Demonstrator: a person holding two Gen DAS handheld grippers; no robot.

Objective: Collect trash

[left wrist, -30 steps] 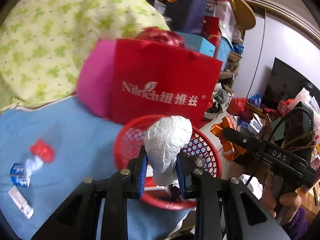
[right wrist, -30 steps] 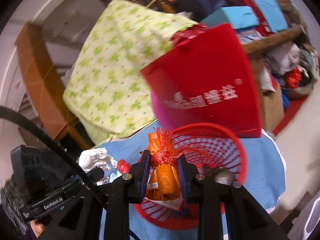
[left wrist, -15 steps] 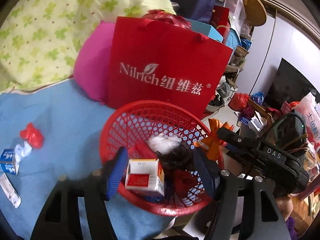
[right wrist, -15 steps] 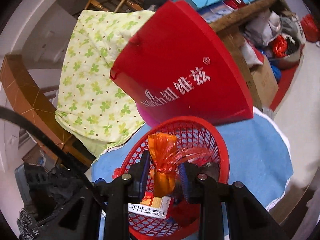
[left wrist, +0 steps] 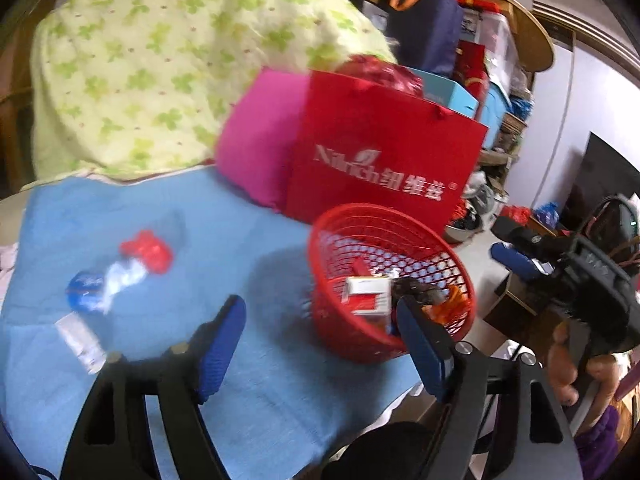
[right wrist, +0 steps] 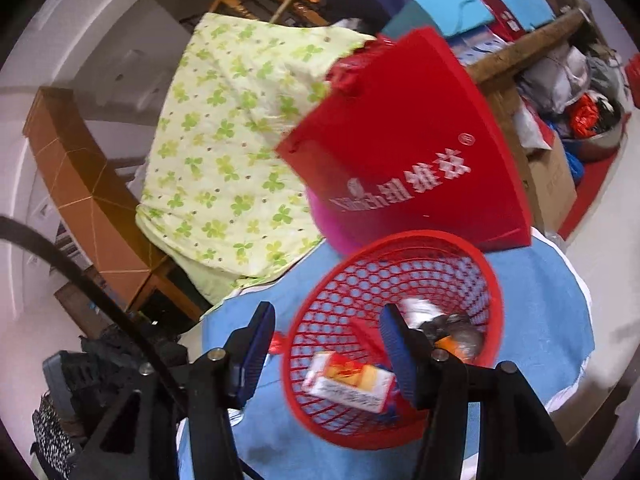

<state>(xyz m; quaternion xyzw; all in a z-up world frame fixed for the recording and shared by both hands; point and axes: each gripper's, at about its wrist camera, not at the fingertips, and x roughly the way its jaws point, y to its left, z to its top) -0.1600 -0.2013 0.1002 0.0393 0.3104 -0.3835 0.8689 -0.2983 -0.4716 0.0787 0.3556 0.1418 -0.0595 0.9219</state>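
Observation:
A red mesh basket stands on the blue cloth and holds a red-and-white carton, a white paper wad, an orange wrapper and other scraps. My left gripper hangs over the cloth left of the basket, jaws opening, nothing between them. My right gripper hovers at the basket's near rim, jaws opening and empty. Left on the cloth lie a red scrap, a blue-and-white wrapper and a white strip.
A red paper bag and a pink bag stand right behind the basket. A green-patterned quilt is piled at the back. The cloth's edge drops off to the right of the basket, with floor clutter beyond.
The left gripper let the white wad fall into the basket, opened and swung left over the cloth. The right gripper released the orange wrapper into the basket and opened.

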